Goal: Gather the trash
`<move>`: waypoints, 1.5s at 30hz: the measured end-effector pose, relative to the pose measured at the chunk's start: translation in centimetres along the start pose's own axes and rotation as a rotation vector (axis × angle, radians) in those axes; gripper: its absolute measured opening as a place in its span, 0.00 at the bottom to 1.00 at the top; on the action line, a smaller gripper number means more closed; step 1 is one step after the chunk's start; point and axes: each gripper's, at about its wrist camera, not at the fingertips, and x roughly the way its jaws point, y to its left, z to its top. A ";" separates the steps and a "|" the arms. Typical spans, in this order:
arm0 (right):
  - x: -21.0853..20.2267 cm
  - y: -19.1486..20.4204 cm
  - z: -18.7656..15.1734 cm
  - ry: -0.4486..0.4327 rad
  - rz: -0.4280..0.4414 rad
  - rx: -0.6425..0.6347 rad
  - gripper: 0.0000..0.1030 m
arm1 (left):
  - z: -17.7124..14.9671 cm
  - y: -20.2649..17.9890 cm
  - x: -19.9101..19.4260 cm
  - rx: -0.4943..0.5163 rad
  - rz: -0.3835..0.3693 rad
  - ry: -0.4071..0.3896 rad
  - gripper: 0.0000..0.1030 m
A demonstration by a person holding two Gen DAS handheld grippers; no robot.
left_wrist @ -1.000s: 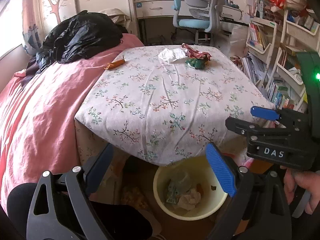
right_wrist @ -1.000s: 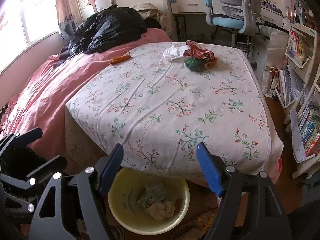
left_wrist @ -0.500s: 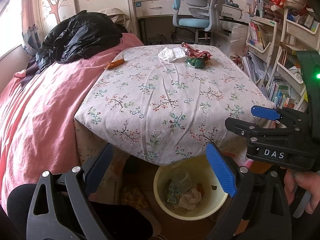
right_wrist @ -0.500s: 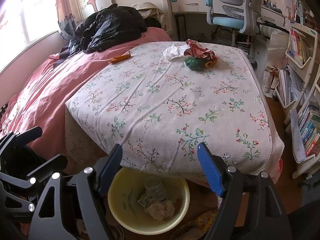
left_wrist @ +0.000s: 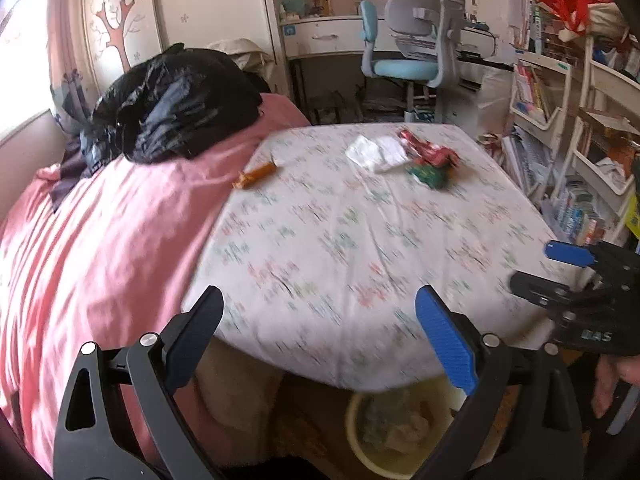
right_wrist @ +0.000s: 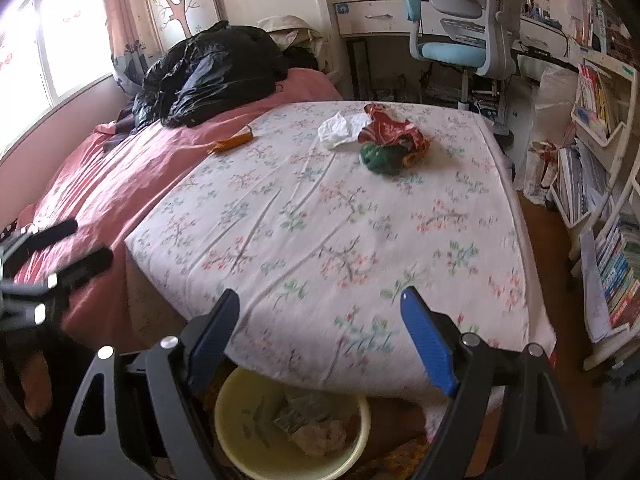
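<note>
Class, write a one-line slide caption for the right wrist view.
Empty right gripper, jaws opening, above yellow bin; wrappers, tissue wait on floral bedsheet.

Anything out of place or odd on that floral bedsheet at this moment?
Yes, litter lies on the floral bedsheet: an orange wrapper near the pink blanket, and at the far end a crumpled white tissue beside red and green wrappers. The yellow bin below already holds trash.

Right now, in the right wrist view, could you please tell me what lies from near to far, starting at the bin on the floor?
Yellow bin → bare stretch of floral sheet → green wrapper → red wrapper → desk chair.
</note>
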 end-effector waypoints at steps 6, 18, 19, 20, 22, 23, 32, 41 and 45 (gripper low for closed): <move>1.4 -1.5 4.0 -0.003 -0.027 -0.064 0.77 | 3.8 3.0 4.5 0.015 0.044 0.015 0.91; 7.3 -7.0 10.0 0.003 -0.039 0.077 0.77 | 9.0 6.3 15.6 -0.063 0.048 0.094 0.91; 7.5 -7.3 10.5 -0.003 -0.043 0.083 0.77 | 9.3 6.4 16.5 -0.069 0.045 0.101 0.91; 7.9 -7.7 11.0 -0.009 -0.045 0.094 0.77 | 9.4 6.5 17.1 -0.072 0.040 0.104 0.91; 8.5 -8.2 11.7 -0.012 -0.043 0.114 0.77 | 9.9 6.5 18.2 -0.068 0.035 0.107 0.91; 9.1 -8.6 12.2 -0.011 -0.045 0.123 0.77 | 10.1 6.5 18.8 -0.064 0.034 0.105 0.91; 13.1 -10.3 13.8 0.027 -0.037 0.186 0.74 | 12.2 6.1 22.0 -0.056 0.039 0.097 0.91; 14.1 -10.0 14.2 0.033 -0.041 0.173 0.74 | 12.8 5.3 22.4 -0.014 0.042 0.080 0.91; 13.8 -8.9 14.0 0.025 -0.064 0.127 0.74 | 12.8 5.2 22.1 -0.007 0.037 0.076 0.91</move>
